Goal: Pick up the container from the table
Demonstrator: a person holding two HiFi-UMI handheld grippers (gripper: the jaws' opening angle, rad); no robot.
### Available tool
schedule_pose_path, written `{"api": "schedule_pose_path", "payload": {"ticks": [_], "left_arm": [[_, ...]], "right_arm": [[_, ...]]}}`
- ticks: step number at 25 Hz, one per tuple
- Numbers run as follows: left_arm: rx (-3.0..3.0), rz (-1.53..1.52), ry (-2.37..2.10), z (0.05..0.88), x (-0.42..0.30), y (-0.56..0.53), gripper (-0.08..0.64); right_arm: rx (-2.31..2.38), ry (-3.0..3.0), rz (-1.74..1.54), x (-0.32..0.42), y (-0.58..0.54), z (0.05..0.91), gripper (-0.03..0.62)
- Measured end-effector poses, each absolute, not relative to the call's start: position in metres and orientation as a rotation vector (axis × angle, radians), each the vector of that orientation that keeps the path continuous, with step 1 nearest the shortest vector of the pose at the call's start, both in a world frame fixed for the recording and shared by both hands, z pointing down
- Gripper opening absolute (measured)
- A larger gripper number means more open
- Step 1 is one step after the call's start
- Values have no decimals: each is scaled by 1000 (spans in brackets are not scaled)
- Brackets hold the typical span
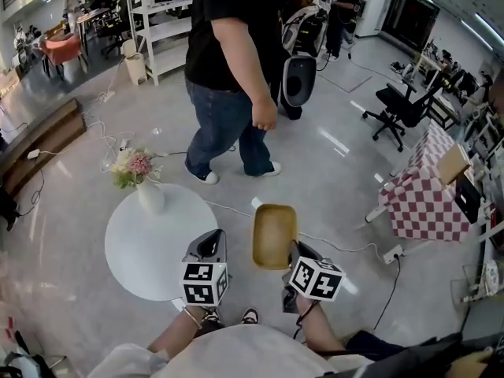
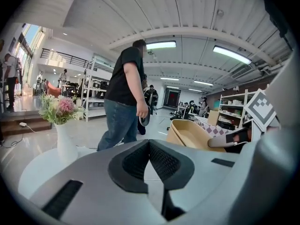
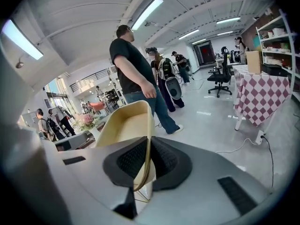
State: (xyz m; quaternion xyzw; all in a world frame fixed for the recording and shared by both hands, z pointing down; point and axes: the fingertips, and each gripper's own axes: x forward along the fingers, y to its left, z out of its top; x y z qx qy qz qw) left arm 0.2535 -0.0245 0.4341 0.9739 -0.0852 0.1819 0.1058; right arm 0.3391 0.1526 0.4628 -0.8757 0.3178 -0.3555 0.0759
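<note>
The tan, shallow container (image 1: 274, 235) hangs in the air to the right of the round white table (image 1: 138, 250), above the floor. My right gripper (image 1: 295, 249) is shut on its near wall; in the right gripper view the thin wall of the container (image 3: 124, 125) runs between the two dark pads of that gripper (image 3: 149, 139). My left gripper (image 1: 211, 239) sits over the table's right edge, shut with nothing in it, its pads meeting at the tips (image 2: 149, 142). The left gripper view shows the container (image 2: 190, 134) off to the right.
A white vase of flowers (image 1: 150, 197) stands on the table's far side. A person in a black shirt and jeans (image 1: 228, 69) walks just beyond. A checked-cloth table (image 1: 429, 195) and an office chair (image 1: 402, 109) are at the right. A cable (image 1: 346, 249) crosses the floor.
</note>
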Motion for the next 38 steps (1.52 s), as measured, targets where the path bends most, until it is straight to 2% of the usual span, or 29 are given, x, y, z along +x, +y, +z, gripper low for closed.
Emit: {"api": "schedule_pose_path", "payload": {"ticks": [38], "left_arm": [[2894,530,-77,432,271,-6,17]], "right_arm": [[-2678,808,-1028,332,181,459,41]]}}
